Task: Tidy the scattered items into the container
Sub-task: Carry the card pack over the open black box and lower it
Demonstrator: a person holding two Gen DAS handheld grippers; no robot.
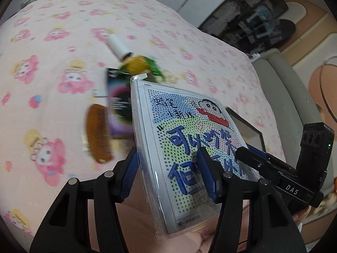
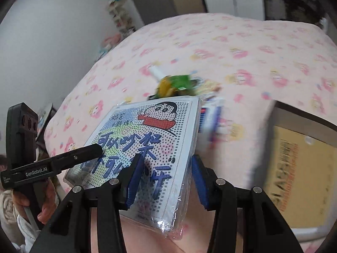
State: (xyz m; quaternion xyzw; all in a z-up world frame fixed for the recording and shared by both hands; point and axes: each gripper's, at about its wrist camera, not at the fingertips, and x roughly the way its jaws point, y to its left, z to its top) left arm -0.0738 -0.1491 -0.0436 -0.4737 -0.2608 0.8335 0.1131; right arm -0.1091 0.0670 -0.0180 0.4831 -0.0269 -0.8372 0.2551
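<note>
Left wrist view: I am pinching the plastic-wrapped cartoon packet (image 1: 189, 147) at frame centre with both my left gripper (image 1: 168, 168) and right gripper (image 2: 164, 179) (slippery film), risking a twist-out slip.

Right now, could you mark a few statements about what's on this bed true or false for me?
1. Both the left gripper and the right gripper grip the same cartoon packet. True.
2. The brown comb lies inside the cardboard box. False: it lies on the bedspread, beside a dark box.
3. The bedspread is plain blue. False: it is pink with a cartoon print.
4. A white bottle lies on the bed beyond a green and yellow packet. True.
</note>
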